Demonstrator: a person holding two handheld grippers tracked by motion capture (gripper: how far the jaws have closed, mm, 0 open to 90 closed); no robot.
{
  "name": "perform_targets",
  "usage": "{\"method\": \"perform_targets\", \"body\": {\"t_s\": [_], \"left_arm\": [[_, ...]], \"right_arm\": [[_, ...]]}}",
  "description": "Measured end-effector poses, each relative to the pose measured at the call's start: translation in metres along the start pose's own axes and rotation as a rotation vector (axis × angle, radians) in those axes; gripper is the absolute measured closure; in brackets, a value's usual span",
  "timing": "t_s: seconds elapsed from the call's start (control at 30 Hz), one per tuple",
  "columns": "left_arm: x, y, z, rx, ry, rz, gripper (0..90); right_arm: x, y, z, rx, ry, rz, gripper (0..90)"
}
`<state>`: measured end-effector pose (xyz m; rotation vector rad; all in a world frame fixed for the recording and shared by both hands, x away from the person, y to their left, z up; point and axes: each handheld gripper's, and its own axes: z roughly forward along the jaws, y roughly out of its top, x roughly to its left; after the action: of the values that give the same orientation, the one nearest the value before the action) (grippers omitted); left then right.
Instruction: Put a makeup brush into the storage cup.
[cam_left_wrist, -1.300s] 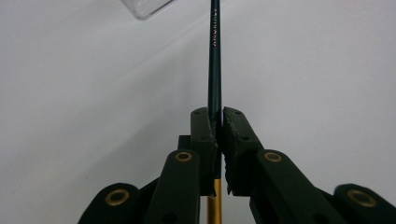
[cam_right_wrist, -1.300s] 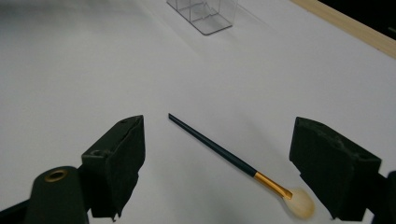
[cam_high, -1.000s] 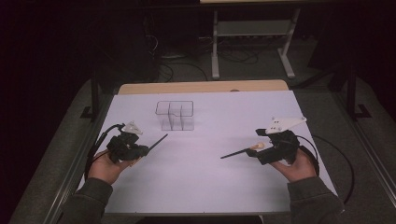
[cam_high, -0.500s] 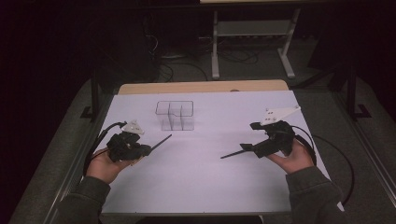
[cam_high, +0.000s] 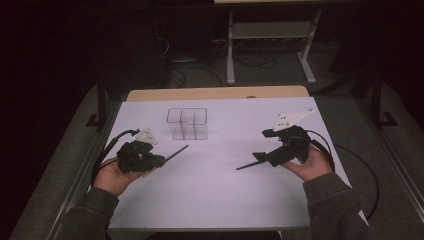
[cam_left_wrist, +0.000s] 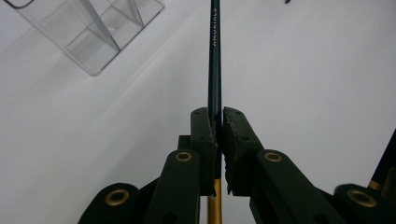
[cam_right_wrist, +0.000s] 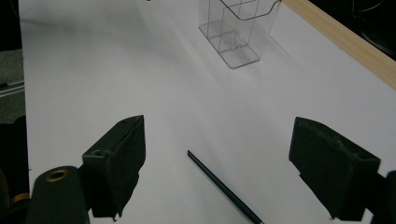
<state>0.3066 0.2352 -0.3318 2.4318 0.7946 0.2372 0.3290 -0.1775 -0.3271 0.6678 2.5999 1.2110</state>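
Note:
A clear plastic organizer (cam_high: 187, 122) with several compartments stands on the white sheet toward the back; it also appears as the organizer (cam_left_wrist: 93, 32) and the organizer (cam_right_wrist: 238, 28) in the gripper views. My left gripper (cam_high: 161, 160) is shut on a dark green pencil (cam_high: 176, 152) that points up and right toward the organizer. In the left gripper view the jaws (cam_left_wrist: 215, 114) clamp that pencil (cam_left_wrist: 214, 56) along its shaft. My right gripper (cam_high: 262, 157) is open. Its wide jaws (cam_right_wrist: 219, 130) hover over a second dark pencil (cam_right_wrist: 219, 182), which lies on the sheet as the pencil (cam_high: 246, 165).
The white sheet (cam_high: 215, 195) covers the table, with a wooden edge (cam_high: 215, 94) at the back. Cables trail from both grippers. A metal stand (cam_high: 270, 45) and dark floor lie beyond the table.
My right gripper has lifted and shifted slightly back and left, its top plate tilting up. The pencil under it keeps its spot. The left gripper has barely moved.

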Motion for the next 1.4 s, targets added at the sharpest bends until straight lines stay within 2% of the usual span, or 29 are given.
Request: {"method": "perform_targets", "body": {"t_s": [0.17, 0.2, 0.3, 0.33, 0.7, 1.1, 1.4], "left_arm": [[-0.003, 0.006, -0.001, -0.008, -0.013, 0.015, 83.5], [-0.002, 0.006, -0.002, 0.002, -0.017, 0.033, 83.5], [-0.005, 0.008, -0.001, -0.002, -0.024, 0.036, 83.5], [-0.005, 0.008, -0.001, 0.001, -0.027, 0.052, 83.5], [-0.009, 0.015, -0.008, -0.006, -0.042, 0.083, 83.5], [-0.016, 0.026, -0.012, -0.009, -0.062, 0.126, 83.5], [-0.022, 0.033, -0.014, -0.009, -0.076, 0.152, 83.5]], "right_arm": [[-0.001, 0.006, 0.002, 0.009, 0.015, -0.017, 18.0], [-0.001, 0.007, 0.003, 0.011, 0.019, -0.022, 18.0], [-0.001, 0.012, 0.006, 0.018, 0.029, -0.032, 18.2], [-0.001, 0.013, 0.007, 0.018, 0.031, -0.04, 18.3], [0.0, 0.033, 0.013, 0.038, 0.072, -0.068, 19.0], [0.005, 0.058, 0.025, 0.063, 0.111, -0.137, 20.6], [0.008, 0.069, 0.033, 0.083, 0.145, -0.18, 21.9]]}}
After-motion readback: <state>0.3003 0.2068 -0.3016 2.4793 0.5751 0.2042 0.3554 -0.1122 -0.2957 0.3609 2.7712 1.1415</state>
